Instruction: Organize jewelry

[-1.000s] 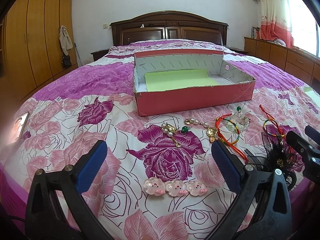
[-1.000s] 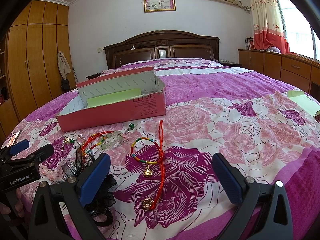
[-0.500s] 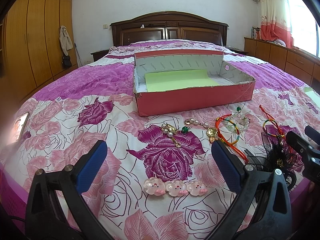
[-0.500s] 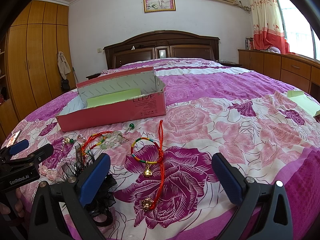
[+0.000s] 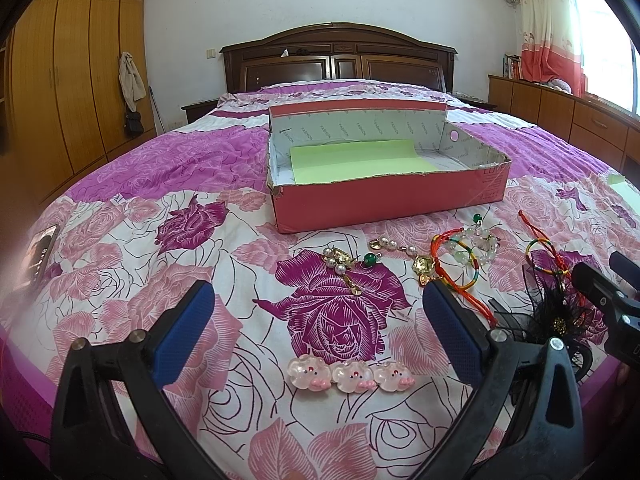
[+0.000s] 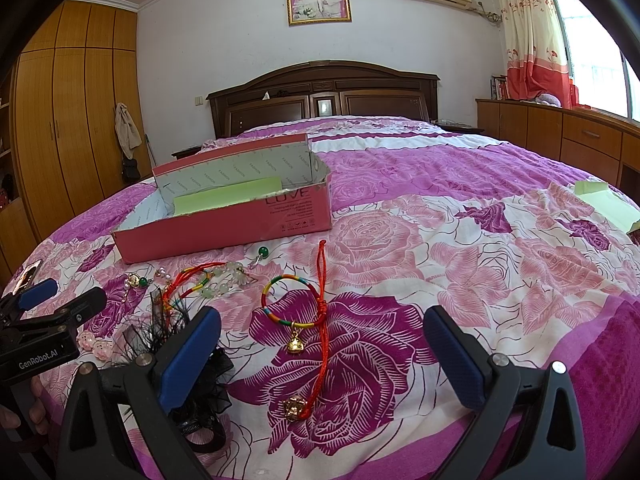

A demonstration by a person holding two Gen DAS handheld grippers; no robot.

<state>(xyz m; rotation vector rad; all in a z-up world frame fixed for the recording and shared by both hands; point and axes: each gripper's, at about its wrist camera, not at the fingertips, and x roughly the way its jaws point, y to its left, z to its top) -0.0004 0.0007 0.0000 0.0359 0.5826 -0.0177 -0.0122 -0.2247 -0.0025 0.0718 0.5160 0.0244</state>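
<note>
between wide-spread left tongs [image 5: 318, 326] pig clips [image 5: 350, 376], beside gaping right tongs [image 6: 322, 342] black feather clip [image 6: 160, 332], both empty

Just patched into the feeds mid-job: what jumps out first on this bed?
The open pink cardboard box with a green paper sheet inside sits mid-bed on the purple rose-print bedspread. In front of it jewelry lies scattered: a pearl-and-gold bead chain, a rainbow cord bracelet with red string, and three clear pink pig clips nearest the open left tongs. The right tongs are open and empty too.
</note>
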